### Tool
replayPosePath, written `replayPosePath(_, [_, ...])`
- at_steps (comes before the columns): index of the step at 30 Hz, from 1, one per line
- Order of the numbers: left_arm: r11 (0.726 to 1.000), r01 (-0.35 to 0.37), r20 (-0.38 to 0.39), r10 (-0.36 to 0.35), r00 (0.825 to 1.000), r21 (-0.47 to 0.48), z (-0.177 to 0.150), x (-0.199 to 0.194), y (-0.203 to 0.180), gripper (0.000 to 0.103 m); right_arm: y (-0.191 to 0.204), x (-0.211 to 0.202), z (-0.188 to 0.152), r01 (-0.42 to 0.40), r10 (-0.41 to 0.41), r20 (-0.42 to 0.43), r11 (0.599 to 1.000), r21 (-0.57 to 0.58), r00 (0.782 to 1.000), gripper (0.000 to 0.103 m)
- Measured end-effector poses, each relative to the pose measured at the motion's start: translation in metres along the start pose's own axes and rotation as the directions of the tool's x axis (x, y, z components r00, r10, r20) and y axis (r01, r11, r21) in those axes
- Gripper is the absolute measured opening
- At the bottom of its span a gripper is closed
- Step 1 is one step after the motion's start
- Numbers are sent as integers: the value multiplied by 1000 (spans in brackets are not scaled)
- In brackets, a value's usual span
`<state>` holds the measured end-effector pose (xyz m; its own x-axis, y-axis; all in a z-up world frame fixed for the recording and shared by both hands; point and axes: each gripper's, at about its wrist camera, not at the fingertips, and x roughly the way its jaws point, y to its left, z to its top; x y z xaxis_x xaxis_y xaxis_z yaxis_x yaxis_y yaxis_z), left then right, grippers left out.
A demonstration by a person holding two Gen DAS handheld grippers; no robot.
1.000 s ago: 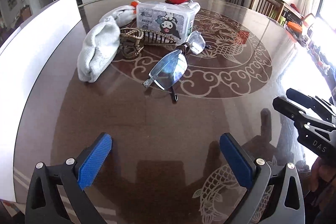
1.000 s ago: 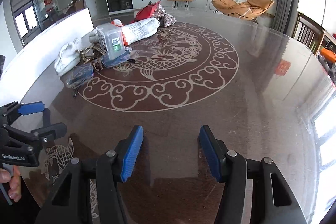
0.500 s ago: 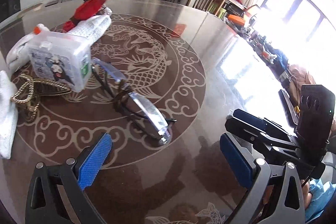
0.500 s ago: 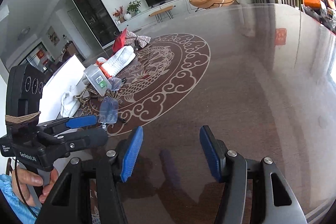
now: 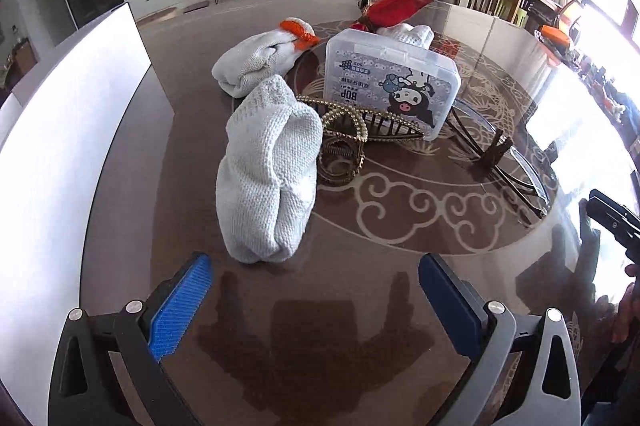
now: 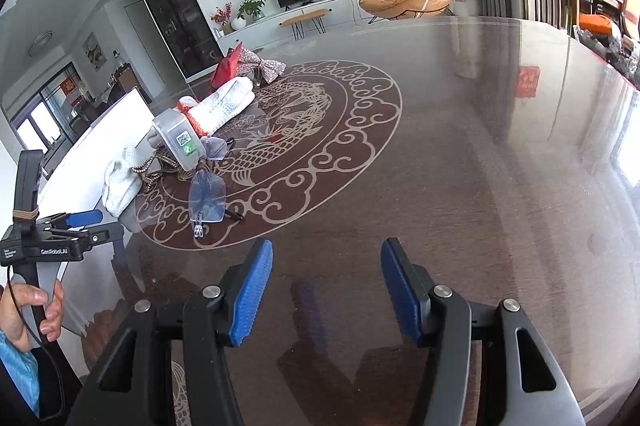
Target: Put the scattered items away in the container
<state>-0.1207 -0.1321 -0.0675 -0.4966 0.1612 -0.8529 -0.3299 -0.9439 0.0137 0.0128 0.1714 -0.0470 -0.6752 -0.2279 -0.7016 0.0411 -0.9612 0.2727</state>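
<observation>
You held both tools low over the dark counter, and neither had anything in it. The left gripper had its blue fingers spread wide, with only bare counter between them. The right gripper was likewise wide open and empty, pointed across a bare stretch well apart from the clutter.

The scattered things lay in one cluster on the counter. Nearest the left gripper, just ahead of its fingers, was a folded white knitted sock. Touching it behind was a beaded gold hair clip, and against that leaned a clear plastic box with a cartoon label. A pair of glasses lay to the right of the box, and a second white sock with an orange cuff and a red pouch sat farther back. The white container stood along the left side of the counter; its inside was hidden from both views.

This looked like the very start of a pick: nothing gathered, the left gripper lined up on the nearest sock. The next move probably called for pushing the left fingers forward around the sock, closing on its soft bulk without dragging the clip, then lifting it left over the container's wall.
</observation>
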Motion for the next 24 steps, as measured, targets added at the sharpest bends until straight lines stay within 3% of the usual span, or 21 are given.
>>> replayPosePath(5, [997, -28, -19, 29, 999, 72, 20, 19, -5, 103, 0, 1, -1, -1, 1, 0, 1000, 1, 1000, 58])
replayPosePath(8, [994, -7, -24, 9, 1000, 106, 32, 26, -5, 103, 0, 0, -1, -5, 5, 1, 1000, 3, 1000, 58])
replayPosePath(12, [993, 77, -19, -76, 997, 85, 37, 34, 8, 103, 0, 0, -1, -8, 8, 2, 1000, 6, 1000, 58])
replayPosePath(16, [991, 85, 61, -92, 994, 103, 41, 39, 22, 103, 1, 0, -1, -7, 7, 2, 1000, 4, 1000, 58])
replayPosePath(24, [991, 80, 65, -88, 994, 105, 45, 43, 26, 103, 0, 1, -1, -11, 11, 2, 1000, 8, 1000, 58])
